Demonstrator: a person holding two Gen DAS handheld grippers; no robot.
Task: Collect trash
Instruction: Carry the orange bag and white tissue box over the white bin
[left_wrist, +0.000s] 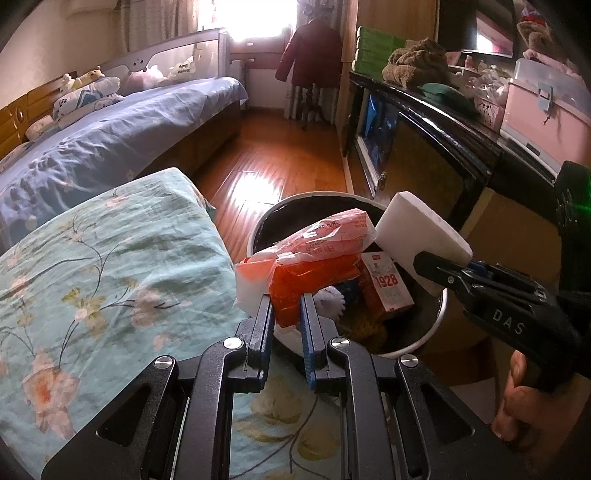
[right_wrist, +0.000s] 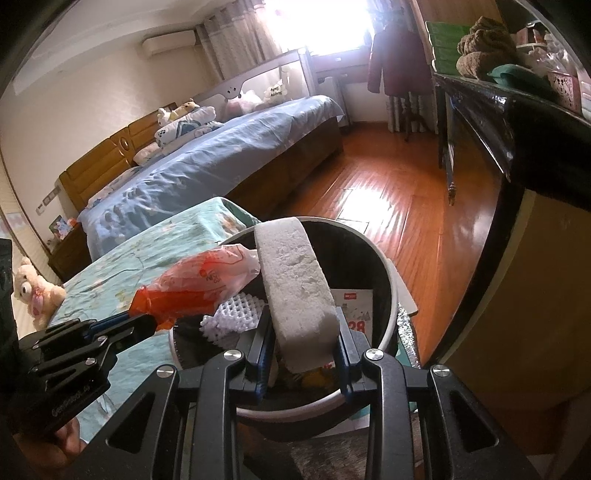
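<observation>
My left gripper (left_wrist: 286, 308) is shut on an orange and white plastic wrapper (left_wrist: 317, 254), held over the near rim of a round trash bin (left_wrist: 439, 317) with a white rim and dark inside. My right gripper (right_wrist: 304, 332) is shut on a white foam block (right_wrist: 295, 291), also held over the bin (right_wrist: 388, 295). In the right wrist view the left gripper (right_wrist: 147, 323) comes in from the left with the wrapper (right_wrist: 199, 284). In the left wrist view the right gripper (left_wrist: 439, 269) holds the foam block (left_wrist: 421, 232) from the right. Inside the bin lie a red and white carton (left_wrist: 388, 284) and white mesh padding (right_wrist: 240, 312).
A bed edge with a green floral cover (left_wrist: 103, 266) lies left of the bin. A blue-sheeted bed (left_wrist: 110, 140) stands beyond. A dark cabinet (left_wrist: 436, 147) with clutter and a pink box (left_wrist: 546, 110) runs along the right. Wooden floor (left_wrist: 280, 155) stretches ahead. A teddy bear (right_wrist: 33, 291) sits at left.
</observation>
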